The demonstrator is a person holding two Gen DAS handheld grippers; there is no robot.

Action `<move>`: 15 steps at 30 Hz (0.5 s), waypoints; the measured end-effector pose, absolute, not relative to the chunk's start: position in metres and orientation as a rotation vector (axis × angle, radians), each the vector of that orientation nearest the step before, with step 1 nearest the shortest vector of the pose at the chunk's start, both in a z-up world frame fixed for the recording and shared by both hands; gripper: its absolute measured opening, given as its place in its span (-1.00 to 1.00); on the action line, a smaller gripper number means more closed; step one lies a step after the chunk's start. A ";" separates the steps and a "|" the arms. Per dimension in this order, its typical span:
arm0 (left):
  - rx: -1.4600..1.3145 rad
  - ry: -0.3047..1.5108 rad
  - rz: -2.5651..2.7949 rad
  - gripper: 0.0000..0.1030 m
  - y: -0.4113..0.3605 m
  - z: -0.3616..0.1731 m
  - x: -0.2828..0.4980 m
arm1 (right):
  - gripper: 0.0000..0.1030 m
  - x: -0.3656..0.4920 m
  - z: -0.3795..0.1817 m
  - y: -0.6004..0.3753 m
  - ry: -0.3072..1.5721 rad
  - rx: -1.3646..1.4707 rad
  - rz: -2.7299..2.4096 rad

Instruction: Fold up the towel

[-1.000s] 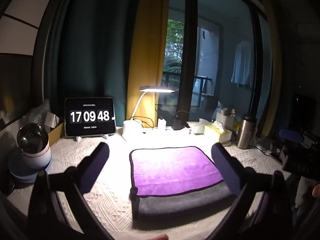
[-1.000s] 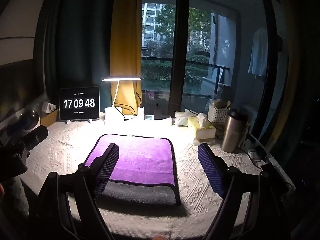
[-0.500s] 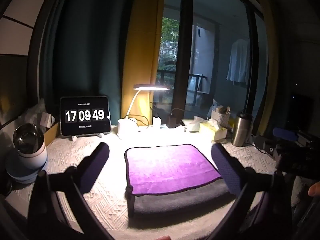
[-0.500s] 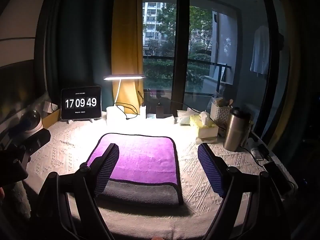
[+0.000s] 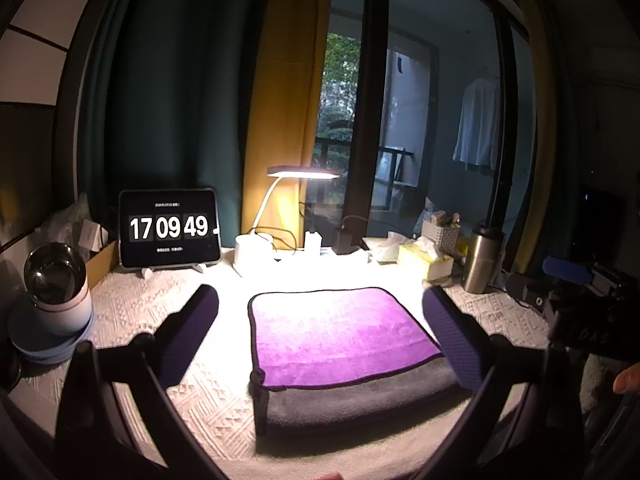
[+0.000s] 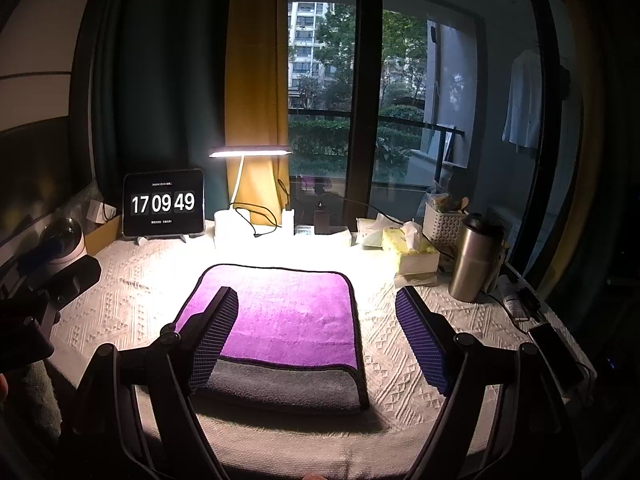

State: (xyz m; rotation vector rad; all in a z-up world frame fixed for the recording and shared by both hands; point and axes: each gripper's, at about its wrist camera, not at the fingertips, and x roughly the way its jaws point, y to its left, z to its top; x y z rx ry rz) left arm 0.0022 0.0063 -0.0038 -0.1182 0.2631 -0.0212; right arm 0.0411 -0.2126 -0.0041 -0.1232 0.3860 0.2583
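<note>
A folded towel (image 5: 340, 332), purple on top with a grey layer showing along its near edge, lies flat on the white patterned tablecloth under the lamp. It also shows in the right wrist view (image 6: 280, 320). My left gripper (image 5: 320, 336) is open and empty, held above the table's near edge with the towel between its fingers' lines of sight. My right gripper (image 6: 316, 336) is open and empty, held above the towel's near right part. The right gripper's body shows at the far right of the left wrist view (image 5: 588, 300).
A tablet clock (image 5: 170, 228) stands at the back left, a lit desk lamp (image 5: 280, 208) behind the towel. A tissue box (image 6: 408, 248), basket (image 6: 444, 224) and steel flask (image 6: 474, 256) stand at the right. A phone (image 6: 556, 360) lies near the right edge. A round camera (image 5: 56, 284) sits left.
Both grippers have drifted slightly; the towel sits a little further left in the left wrist view. The towel lies as before. The clock went from 48 to 49.
</note>
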 end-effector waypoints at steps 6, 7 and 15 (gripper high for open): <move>-0.119 0.263 -0.020 0.99 0.006 -0.005 0.001 | 0.62 0.041 -0.004 -0.212 0.389 -0.124 0.260; -0.120 0.263 -0.021 0.99 0.007 -0.005 0.001 | 0.62 0.041 -0.004 -0.211 0.389 -0.125 0.259; -0.120 0.264 -0.023 0.99 0.006 -0.008 0.000 | 0.62 0.040 -0.005 -0.212 0.391 -0.123 0.259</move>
